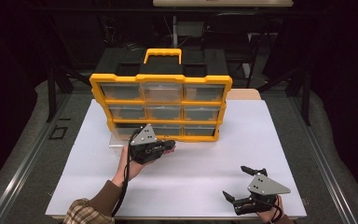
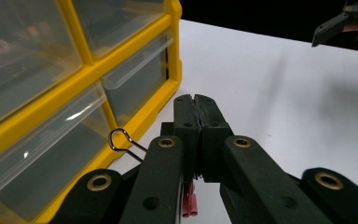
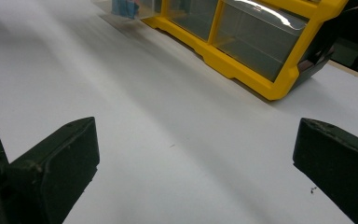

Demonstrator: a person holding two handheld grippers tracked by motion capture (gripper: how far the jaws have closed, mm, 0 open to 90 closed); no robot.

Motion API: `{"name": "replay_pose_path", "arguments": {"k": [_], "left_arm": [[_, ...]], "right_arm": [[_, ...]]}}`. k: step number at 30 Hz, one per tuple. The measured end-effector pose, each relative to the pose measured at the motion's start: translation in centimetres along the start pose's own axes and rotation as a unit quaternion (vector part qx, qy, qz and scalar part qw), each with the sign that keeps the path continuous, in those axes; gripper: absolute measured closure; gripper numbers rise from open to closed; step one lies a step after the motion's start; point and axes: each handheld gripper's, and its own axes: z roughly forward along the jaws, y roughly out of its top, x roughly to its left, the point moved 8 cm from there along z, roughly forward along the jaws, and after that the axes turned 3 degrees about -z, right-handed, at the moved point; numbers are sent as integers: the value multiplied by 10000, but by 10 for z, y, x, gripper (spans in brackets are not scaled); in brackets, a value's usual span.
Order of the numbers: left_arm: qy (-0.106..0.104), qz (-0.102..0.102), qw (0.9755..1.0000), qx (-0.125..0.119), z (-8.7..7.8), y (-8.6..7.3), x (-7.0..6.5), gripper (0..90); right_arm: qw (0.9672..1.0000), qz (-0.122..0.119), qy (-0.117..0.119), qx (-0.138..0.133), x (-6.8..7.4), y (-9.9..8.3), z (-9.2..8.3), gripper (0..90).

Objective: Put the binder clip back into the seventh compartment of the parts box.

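My left gripper has its jaws pressed together, and they pinch some small things: red little tubes peek out under the jaws at the bottom middle of the left gripper view, and a thin wire loop sticks out to the left of them. I cannot tell just what the loop belongs to. In the high view my left gripper sits in the middle of the frame, just in front of the bottom row of the yellow drawer box. So I think the picking up is done, and the putting down somewhere is still left. One clear drawer at the lower left of the box looks pulled out a bit, with something blue in it at the top of the right gripper view. My right gripper waits at the lower right of the high view, well apart from the box, with its jaws spread wide and nothing between them. The white worktop between my two hands is bare. The yellow box stands close to my left jaws, so I could bump it.
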Motion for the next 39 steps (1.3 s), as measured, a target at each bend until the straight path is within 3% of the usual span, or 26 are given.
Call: {"name": "replay_pose_path", "arguments": {"k": [21, 39], "left_arm": [[320, -20, 9988, -375, -26, 14, 18, 880], [657, -98, 9960, -605, -50, 21, 35, 880]], "right_arm": [[10000, 22, -15, 55, -1, -2, 1, 0], [10000, 22, -34, 73, -1, -2, 0, 0]]}}
